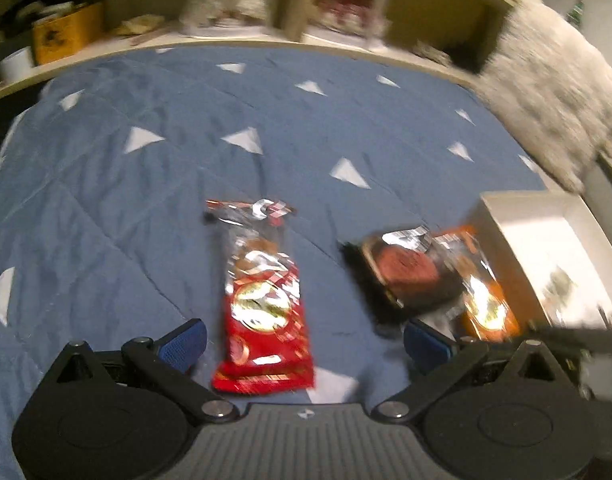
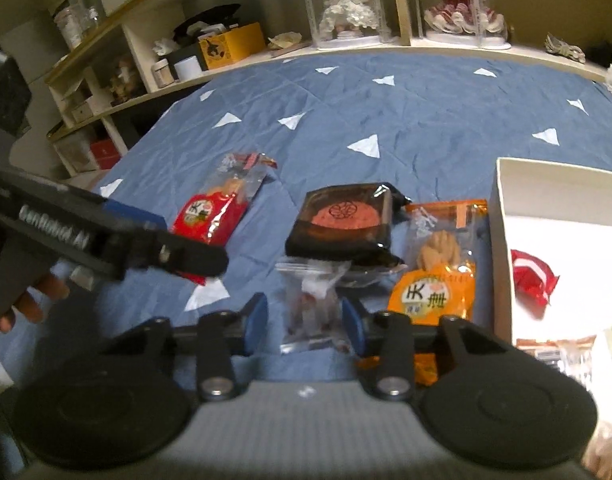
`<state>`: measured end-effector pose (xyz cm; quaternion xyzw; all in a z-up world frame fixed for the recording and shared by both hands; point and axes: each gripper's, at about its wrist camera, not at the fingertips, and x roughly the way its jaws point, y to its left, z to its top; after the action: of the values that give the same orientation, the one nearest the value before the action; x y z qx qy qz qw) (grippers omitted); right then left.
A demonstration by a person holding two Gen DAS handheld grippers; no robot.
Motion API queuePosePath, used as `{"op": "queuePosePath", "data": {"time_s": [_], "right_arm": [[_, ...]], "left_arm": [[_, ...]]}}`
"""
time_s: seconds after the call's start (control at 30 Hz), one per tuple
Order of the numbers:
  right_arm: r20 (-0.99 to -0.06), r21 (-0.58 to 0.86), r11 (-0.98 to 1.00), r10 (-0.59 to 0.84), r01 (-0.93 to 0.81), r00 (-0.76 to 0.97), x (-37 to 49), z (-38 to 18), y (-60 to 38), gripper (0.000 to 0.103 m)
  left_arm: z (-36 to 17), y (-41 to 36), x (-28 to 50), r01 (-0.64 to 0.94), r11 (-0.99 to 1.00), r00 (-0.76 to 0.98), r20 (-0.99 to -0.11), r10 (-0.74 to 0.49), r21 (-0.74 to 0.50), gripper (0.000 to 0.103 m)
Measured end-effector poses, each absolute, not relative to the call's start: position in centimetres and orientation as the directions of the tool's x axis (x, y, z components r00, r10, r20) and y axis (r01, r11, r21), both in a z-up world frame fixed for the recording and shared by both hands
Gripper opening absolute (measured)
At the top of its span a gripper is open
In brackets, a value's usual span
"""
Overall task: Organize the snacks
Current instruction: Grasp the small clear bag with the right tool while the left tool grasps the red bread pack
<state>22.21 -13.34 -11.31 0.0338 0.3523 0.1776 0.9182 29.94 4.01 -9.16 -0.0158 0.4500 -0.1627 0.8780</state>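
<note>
We see a blue quilt with white triangles spread over the bed. On it lie a red packet to the left, a black packet in the middle with a round reddish cake showing, an orange packet touching it on the right, and a clear packet nearest us. A white box sits on the quilt just beside the orange packet, at the right edge.
</note>
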Motion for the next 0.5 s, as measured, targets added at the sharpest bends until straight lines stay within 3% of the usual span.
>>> {"op": "queuePosePath", "data": {"time_s": [0.03, 0.2, 0.37, 0.5], "right_arm": [[-0.64, 0.186, 0.936, 0.347, -0.3, 0.686, 22.1, -11.3, -13.4, 0.031], [-0.658, 0.211, 0.931, 0.36, -0.297, 0.662, 21.7, -10.7, -13.5, 0.03], [-0.684, 0.241, 0.919, 0.389, -0.312, 0.617, 20.8, -10.2, -13.1, 0.03], [-0.718, 0.244, 0.914, 0.396, -0.325, 0.573, 19.9, -10.3, -12.8, 0.029]], "left_arm": [[-9.3, 4.1, 30.2, 0.248, 0.952, 0.553, -0.781, -0.292, -0.18, 0.103], [-9.9, 4.5, 30.8, 0.113, 0.982, 0.614, -0.766, -0.189, -0.152, 0.103], [-10.5, 4.3, 31.7, 0.078, 0.981, 0.616, -0.765, -0.187, -0.177, 0.103], [-10.9, 3.7, 31.8, 0.088, 0.986, 0.619, -0.768, -0.163, -0.139, 0.094]]}}
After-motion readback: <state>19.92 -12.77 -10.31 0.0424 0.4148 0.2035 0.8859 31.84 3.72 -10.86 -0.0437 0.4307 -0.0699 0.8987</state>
